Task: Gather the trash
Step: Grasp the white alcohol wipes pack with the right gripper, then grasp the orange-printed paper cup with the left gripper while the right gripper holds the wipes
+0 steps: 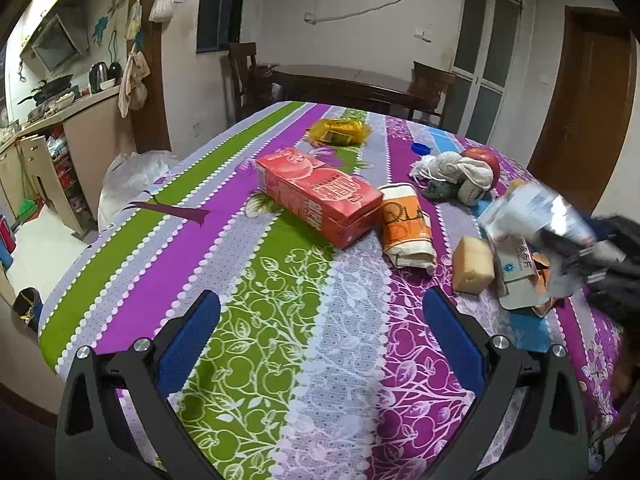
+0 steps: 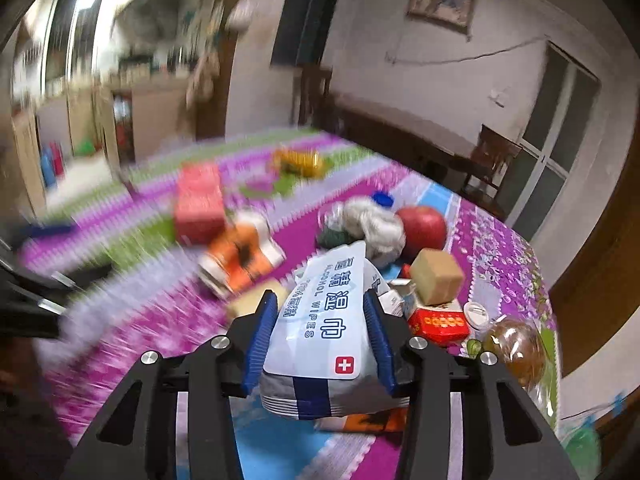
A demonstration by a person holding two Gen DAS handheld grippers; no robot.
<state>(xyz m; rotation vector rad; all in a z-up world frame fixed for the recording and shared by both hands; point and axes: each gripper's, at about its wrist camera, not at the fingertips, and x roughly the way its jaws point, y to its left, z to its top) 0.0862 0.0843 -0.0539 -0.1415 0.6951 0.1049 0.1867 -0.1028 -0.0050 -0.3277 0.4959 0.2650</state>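
Early going, we judge. Our right gripper [image 2: 320,312] clamps the white-and-blue alcohol-wipes pack [image 2: 320,328], apparently lifted beside the red apple [image 2: 424,228]; left gripper [image 1: 320,320] spread, empty. Red rectangular carton [image 1: 316,196], orange-white wrapper [image 1: 406,224] remain nearby.

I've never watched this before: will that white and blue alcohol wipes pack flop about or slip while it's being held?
Probably floppy: the white and blue alcohol wipes pack bulges between the right gripper. It looks light. Its glossy film may slip, though both blue pads press its sides.
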